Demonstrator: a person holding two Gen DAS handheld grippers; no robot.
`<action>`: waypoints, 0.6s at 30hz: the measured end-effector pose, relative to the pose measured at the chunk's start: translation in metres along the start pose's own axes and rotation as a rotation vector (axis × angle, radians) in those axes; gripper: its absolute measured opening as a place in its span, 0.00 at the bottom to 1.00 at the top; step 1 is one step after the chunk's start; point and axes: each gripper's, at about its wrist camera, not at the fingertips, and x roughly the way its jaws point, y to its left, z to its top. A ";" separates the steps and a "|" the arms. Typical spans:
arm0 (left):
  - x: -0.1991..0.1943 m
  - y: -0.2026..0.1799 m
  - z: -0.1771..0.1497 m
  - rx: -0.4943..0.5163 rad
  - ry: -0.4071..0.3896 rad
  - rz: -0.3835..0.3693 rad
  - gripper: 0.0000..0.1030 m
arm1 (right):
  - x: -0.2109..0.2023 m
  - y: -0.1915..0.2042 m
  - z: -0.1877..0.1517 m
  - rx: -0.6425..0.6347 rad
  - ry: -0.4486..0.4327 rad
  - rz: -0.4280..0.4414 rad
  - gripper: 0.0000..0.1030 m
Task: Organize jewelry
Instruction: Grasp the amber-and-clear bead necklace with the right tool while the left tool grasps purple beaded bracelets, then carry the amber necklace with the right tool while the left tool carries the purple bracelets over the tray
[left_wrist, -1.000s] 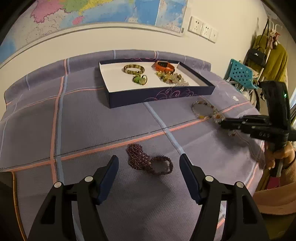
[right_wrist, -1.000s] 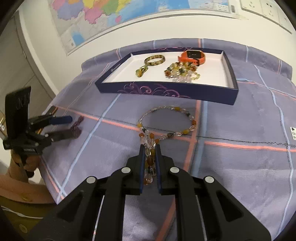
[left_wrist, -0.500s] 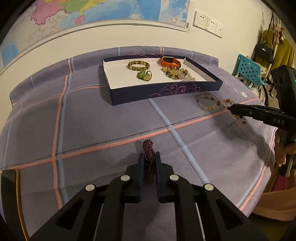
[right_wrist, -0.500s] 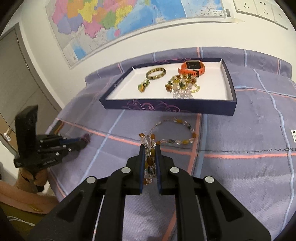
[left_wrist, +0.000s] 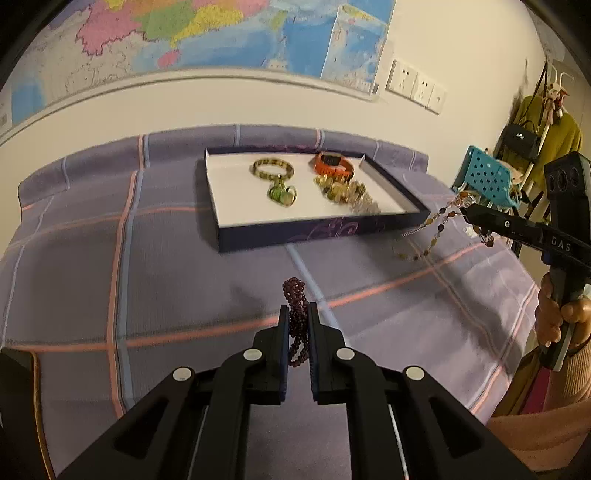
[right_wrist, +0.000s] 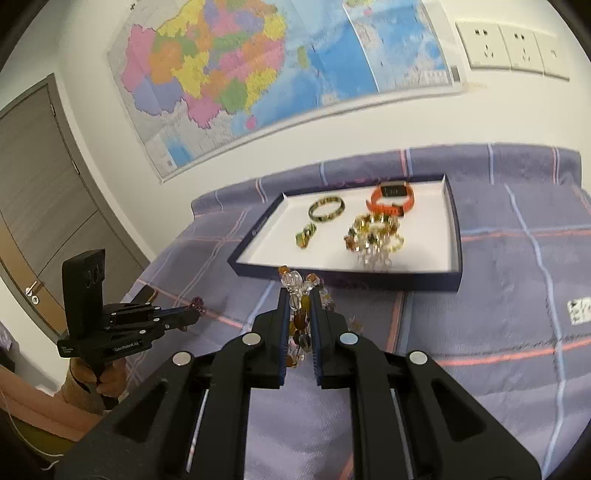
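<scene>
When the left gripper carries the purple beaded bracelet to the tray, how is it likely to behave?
Probably floppy: the purple beaded bracelet droops in loose loops between the left gripper pads. It may swing in transit, since strands hang free. It seems light, and when released over the tray should slump into a heap.

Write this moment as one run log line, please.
left gripper: shut on purple bead bracelet | right gripper: shut on amber bead necklace

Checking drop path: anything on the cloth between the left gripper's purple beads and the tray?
Nothing: only bare checked cloth between the purple beads and the tray, seen in the left wrist view.
</scene>
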 end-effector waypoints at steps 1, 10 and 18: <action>-0.001 -0.001 0.002 0.003 -0.006 0.001 0.07 | -0.002 0.001 0.002 -0.005 -0.005 0.000 0.10; -0.007 -0.013 0.025 0.029 -0.062 -0.021 0.07 | -0.015 0.006 0.022 -0.027 -0.062 0.000 0.10; -0.005 -0.019 0.043 0.047 -0.086 -0.015 0.07 | -0.015 0.006 0.038 -0.036 -0.087 -0.011 0.10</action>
